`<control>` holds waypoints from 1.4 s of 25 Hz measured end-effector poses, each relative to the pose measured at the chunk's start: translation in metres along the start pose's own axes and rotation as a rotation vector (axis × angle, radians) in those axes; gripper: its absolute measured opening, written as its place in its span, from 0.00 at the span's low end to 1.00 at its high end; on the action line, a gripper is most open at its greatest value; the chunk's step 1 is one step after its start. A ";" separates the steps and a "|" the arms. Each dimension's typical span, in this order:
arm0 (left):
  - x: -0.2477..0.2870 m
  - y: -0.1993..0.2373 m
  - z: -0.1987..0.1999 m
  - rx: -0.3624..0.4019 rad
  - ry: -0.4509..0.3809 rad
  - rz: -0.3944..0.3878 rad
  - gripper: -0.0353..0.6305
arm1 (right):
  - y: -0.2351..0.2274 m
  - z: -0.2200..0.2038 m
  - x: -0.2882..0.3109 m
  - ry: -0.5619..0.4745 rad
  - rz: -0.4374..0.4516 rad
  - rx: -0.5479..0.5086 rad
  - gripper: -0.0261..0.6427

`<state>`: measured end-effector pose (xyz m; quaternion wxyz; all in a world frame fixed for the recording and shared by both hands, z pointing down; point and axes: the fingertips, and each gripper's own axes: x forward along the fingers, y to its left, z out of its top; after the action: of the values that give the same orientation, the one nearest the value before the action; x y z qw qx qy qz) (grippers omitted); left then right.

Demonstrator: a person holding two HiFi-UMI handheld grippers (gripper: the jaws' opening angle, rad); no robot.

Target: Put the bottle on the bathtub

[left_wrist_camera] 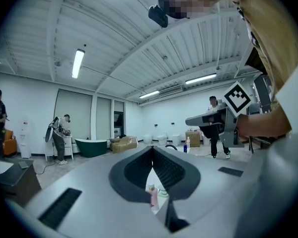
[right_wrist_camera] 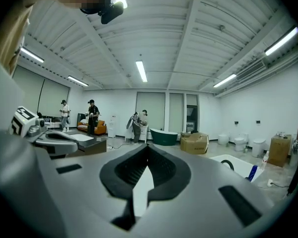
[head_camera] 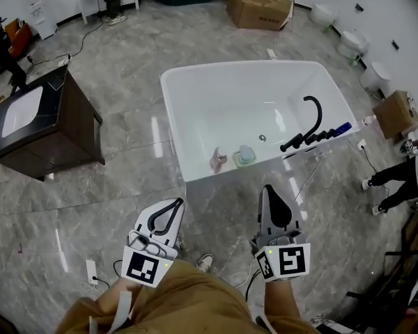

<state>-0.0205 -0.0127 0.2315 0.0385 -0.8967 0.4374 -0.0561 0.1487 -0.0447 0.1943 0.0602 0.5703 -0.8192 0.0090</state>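
left hand-held gripper [head_camera: 174, 204] shut, holds nothing | right hand-held gripper [head_camera: 269, 190] shut, holds nothing | bottle [head_camera: 218, 160] stands on bathtub [head_camera: 209, 110] edge, so job looks done

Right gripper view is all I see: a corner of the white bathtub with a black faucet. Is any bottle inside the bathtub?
Observer: Yes. The head view shows a pink bottle standing inside the bathtub, at its near end.
Operator: Is something next to it?
Observer: A pale round container sits beside it, on its right in that view.
Operator: And the left tongs?
Observer: The left gripper has its tongs shut and empty, short of the bathtub.
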 end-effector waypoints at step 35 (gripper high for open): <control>0.043 0.006 0.041 0.016 -0.072 -0.068 0.06 | -0.009 0.049 -0.061 -0.095 -0.085 -0.043 0.04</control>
<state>0.0065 -0.0489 0.1935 0.0595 -0.9122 0.4044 -0.0287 0.1740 0.0052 0.1381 0.0337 0.6030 -0.7961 -0.0383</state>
